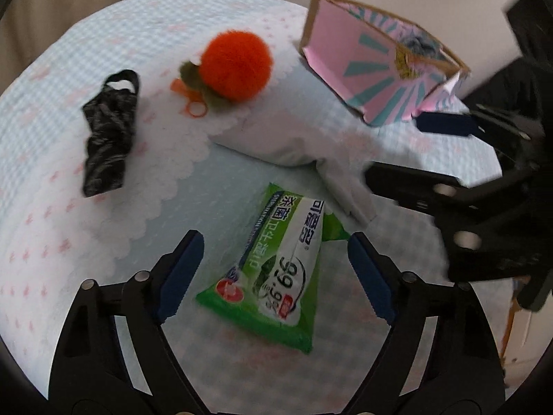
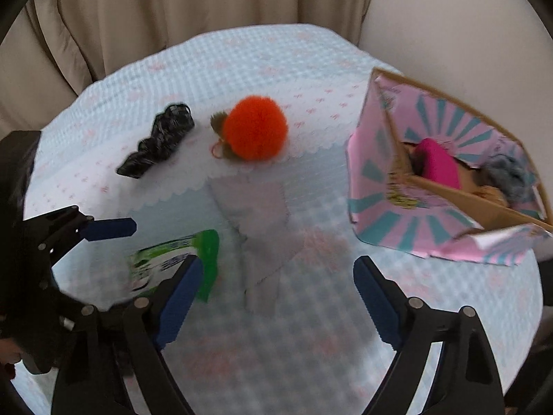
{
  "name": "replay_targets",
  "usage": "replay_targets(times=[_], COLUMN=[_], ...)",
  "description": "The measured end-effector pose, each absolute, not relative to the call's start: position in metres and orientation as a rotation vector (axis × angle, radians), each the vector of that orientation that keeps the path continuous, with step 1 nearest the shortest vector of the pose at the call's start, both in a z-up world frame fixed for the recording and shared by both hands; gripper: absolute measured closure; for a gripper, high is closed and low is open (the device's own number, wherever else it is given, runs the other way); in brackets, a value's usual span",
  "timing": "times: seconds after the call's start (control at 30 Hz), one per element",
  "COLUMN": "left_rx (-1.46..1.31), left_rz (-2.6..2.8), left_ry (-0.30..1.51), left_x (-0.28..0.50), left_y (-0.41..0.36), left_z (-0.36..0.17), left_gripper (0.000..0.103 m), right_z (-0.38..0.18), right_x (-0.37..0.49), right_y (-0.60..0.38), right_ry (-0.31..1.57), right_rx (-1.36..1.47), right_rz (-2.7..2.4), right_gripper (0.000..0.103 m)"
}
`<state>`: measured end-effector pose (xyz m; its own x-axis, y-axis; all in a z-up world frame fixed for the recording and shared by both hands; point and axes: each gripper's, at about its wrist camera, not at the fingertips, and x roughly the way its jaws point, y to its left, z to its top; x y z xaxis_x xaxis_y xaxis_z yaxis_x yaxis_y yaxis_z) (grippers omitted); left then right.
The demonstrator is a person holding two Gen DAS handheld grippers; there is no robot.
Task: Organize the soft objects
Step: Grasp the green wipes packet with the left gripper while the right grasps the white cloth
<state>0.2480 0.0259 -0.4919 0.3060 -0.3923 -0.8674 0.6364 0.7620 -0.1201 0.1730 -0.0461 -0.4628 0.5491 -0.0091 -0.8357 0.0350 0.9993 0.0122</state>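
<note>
**Soft goods on a checked cloth, both grippers above the near items**

- Left gripper (image 1: 273, 259): jaws spread wide, blue pads clear of everything. The green wet-wipe pack (image 1: 276, 276) lies flat on the cloth between and below the pads, untouched.
- Right gripper (image 2: 278, 283): jaws spread wide, nothing pinched. A pale grey folded cloth (image 2: 255, 214) lies ahead of the pads, blurred.
- Grey cloth, left view (image 1: 276, 138): just beyond the wipe pack, its near corner close to the pack's far end.
- Orange fluffy pompom (image 1: 235, 65): with green felt leaves and an orange loop, resting at the far edge of the grey cloth.
- Black crumpled plastic bag (image 1: 107, 131): lies apart, left of the pompom.
- Pink-and-teal cardboard box (image 2: 446, 186): open-topped, at the right side of the table, split by a cardboard divider. One compartment holds a magenta item (image 2: 439, 166); the other holds a blue-grey fuzzy item (image 2: 511, 176).
- Tablecloth (image 1: 52, 207): light blue check with pink motifs and a scalloped white border.
- Beige curtain (image 2: 172, 10): hangs behind the table.
</note>
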Motion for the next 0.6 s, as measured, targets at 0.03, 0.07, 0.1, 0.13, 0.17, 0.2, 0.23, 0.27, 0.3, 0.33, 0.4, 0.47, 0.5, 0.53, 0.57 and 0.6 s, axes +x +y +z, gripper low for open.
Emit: replay_targets(times=[0.03,0.07,0.1,0.13,0.17,0.2,0.23,0.27,0.3,0.33,0.4,0.47,0.5,0.53,0.57,0.6], left_rx=[0.268,0.267,0.264,0.258,0.257,0.260,0.266,0.278,0.291,0.302,0.307,0.311,0.315,0.317,0.318,0.319], left_rz=[-0.700,-0.707,-0.715,-0.727,-0.732,-0.736,-0.743,-0.743,-0.738,-0.735,-0.741,-0.746,-0.747,-0.747,-0.745,-0.740], left_ry=[1.060,1.064,1.069,1.075,1.078,1.083,1.091,1.091,1.087,1.089,1.093,1.101,1.102,1.103,1.105,1.108], left_x=[0.249,0.249,0.250,0.250,0.251,0.251,0.251,0.250,0.250,0.250,0.251,0.252,0.251,0.252,0.252,0.252], left_y=[0.024,0.023,0.022,0.021,0.020,0.019,0.018,0.017,0.016,0.016,0.016,0.017,0.016,0.017,0.017,0.016], left_z=[-0.495,-0.499,-0.502,-0.506,-0.508,-0.510,-0.513,-0.514,-0.515,-0.517,-0.517,-0.517,-0.517,-0.516,-0.516,-0.516], left_gripper=[0.024,0.026,0.027,0.029,0.032,0.034,0.036,0.039,0.043,0.045,0.050,0.056,0.057,0.058,0.058,0.059], right_z=[-0.468,-0.474,-0.480,-0.484,-0.490,-0.493,-0.498,-0.501,-0.504,-0.506,-0.511,-0.514,-0.516,-0.518,-0.518,-0.518], right_x=[0.177,0.181,0.186,0.190,0.195,0.198,0.203,0.207,0.211,0.216,0.223,0.227,0.229,0.229,0.228,0.228], right_y=[-0.046,-0.045,-0.044,-0.043,-0.042,-0.039,-0.038,-0.038,-0.037,-0.038,-0.040,-0.037,-0.035,-0.035,-0.035,-0.034], right_ry=[0.991,0.994,0.995,0.997,1.000,1.001,1.001,1.000,1.000,0.999,1.001,1.012,1.022,1.023,1.023,1.022], right_rx=[0.021,0.012,-0.003,-0.012,-0.025,-0.035,-0.046,-0.048,-0.047,-0.042,-0.024,-0.030,-0.038,-0.033,-0.031,-0.035], right_rz=[-0.020,-0.010,0.003,0.014,0.030,0.040,0.050,0.056,0.062,0.064,0.079,0.087,0.097,0.105,0.106,0.107], right_gripper=[0.017,0.017,0.020,0.023,0.025,0.028,0.029,0.029,0.030,0.030,0.035,0.049,0.054,0.058,0.060,0.068])
